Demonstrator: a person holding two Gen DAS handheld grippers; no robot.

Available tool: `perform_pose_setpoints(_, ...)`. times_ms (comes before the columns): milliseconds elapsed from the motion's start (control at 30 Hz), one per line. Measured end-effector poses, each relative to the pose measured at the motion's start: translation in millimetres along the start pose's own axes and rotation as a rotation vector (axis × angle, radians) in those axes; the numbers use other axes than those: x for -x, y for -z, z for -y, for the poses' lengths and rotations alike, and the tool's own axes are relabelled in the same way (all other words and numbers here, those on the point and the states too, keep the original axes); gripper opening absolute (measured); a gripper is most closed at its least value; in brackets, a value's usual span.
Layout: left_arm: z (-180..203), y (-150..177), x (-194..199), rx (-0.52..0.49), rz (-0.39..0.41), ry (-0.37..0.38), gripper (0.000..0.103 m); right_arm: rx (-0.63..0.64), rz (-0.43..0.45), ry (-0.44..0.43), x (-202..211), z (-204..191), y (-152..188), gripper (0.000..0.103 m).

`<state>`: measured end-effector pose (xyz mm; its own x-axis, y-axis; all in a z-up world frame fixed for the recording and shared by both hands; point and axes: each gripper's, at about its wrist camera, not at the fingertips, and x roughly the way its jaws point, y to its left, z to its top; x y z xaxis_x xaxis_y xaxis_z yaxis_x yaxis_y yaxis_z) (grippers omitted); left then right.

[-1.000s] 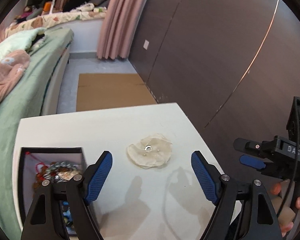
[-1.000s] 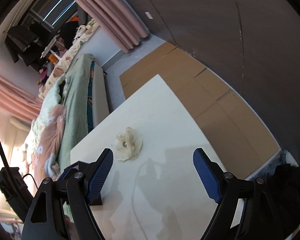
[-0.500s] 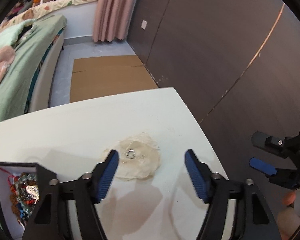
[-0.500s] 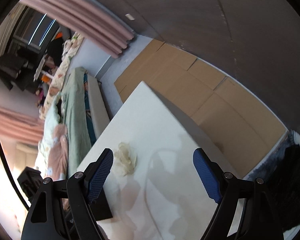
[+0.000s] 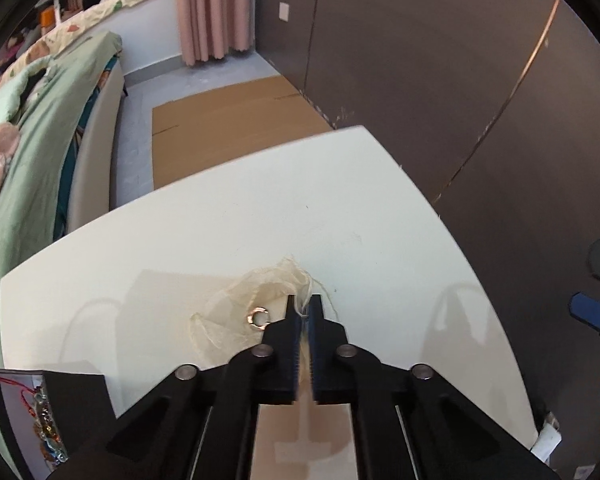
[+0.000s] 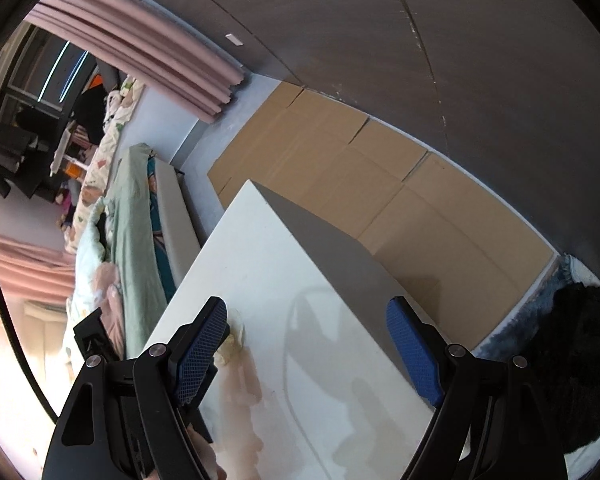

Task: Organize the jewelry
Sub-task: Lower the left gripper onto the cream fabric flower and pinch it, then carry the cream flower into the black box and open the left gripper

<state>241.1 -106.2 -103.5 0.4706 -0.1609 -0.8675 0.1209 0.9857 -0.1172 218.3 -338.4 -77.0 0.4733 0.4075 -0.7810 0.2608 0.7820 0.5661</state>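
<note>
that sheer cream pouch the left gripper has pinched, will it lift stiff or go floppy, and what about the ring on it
The pouch looks thin, crumpled and see-through, so it will probably sag limply from the left gripper, shut on its edge. It seems very light. The ring lies loose on the fabric, so it may well slide or roll off onto the table.

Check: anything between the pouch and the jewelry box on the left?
Nothing visible does. The left hand-held gripper is shut on the sheer pouch, ring lying on it; only bare white table lies between the pouch and the jewelry box at lower left.
</note>
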Motion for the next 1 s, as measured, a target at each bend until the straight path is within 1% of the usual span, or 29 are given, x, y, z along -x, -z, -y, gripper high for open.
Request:
perform_pose_setpoints(133,-7,9,35,0.01,0.071,0.048,0.001,0.012,-0.003,-0.006,-1,-1,-2,0.083)
perform_pose_setpoints(233,-17,22,61,0.038,0.13,0.111,0.001,0.024,-0.004,0.0,-3,-4,-2,0.083)
perform_pose_setpoints(367,-31,36,75,0.089,0.177,0.198,0.001,0.057,-0.008,0.018,-8,-11,4,0.083)
perform_pose_setpoints(433,-36,39,75,0.11,0.163,0.236,0.001,0.083,-0.019,0.026,-12,-17,9,0.083)
perform_pose_setpoints(500,-39,39,78,0.105,0.163,0.254,0.001,0.115,-0.034,0.032,-18,-23,15,0.083)
perform_pose_setpoints(633,-50,37,89,0.112,0.197,0.27,0.001,0.178,-0.06,0.047,-30,-37,27,0.083)
perform_pose_setpoints(867,-89,37,124,0.163,0.282,0.259,0.001,0.258,-0.108,0.054,-48,-58,46,0.083)
perform_pose_setpoints(900,-95,38,130,0.169,0.294,0.253,0.001,0.278,-0.115,0.053,-50,-63,50,0.081)
perform_pose_setpoints(967,-104,39,137,0.184,0.306,0.248,0.001,0.318,-0.134,0.041,-56,-72,59,0.074)
perform_pose_setpoints(1000,-110,40,140,0.193,0.311,0.246,0.001,0.335,-0.15,0.037,-61,-77,62,0.067)
